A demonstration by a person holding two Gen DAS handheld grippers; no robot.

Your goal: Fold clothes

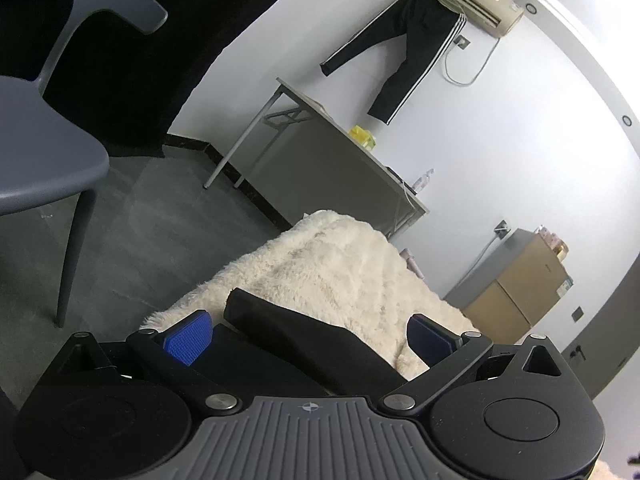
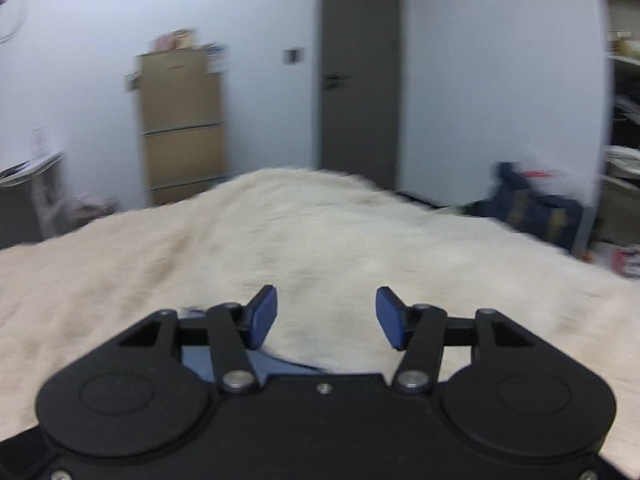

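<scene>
Directly ahead of the left gripper (image 1: 310,334), a folded black garment (image 1: 288,338) is seen lying on the cream fleece blanket (image 1: 332,264) near its nearer edge, between the widely parted blue pads without being pressed.

From the right wrist, the right gripper (image 2: 326,318) is seen half spread over bare blanket, nothing between its pads. No writing can be read.

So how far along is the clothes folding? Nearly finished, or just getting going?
Partly done, it seems. A black garment lies on the cream blanket with a thick rolled edge, so at least one fold looks made. The left tool is open around it, not gripping. The right tool is open and empty above bare blanket. Further folds probably remain; the views hide the garment's full shape.
</scene>
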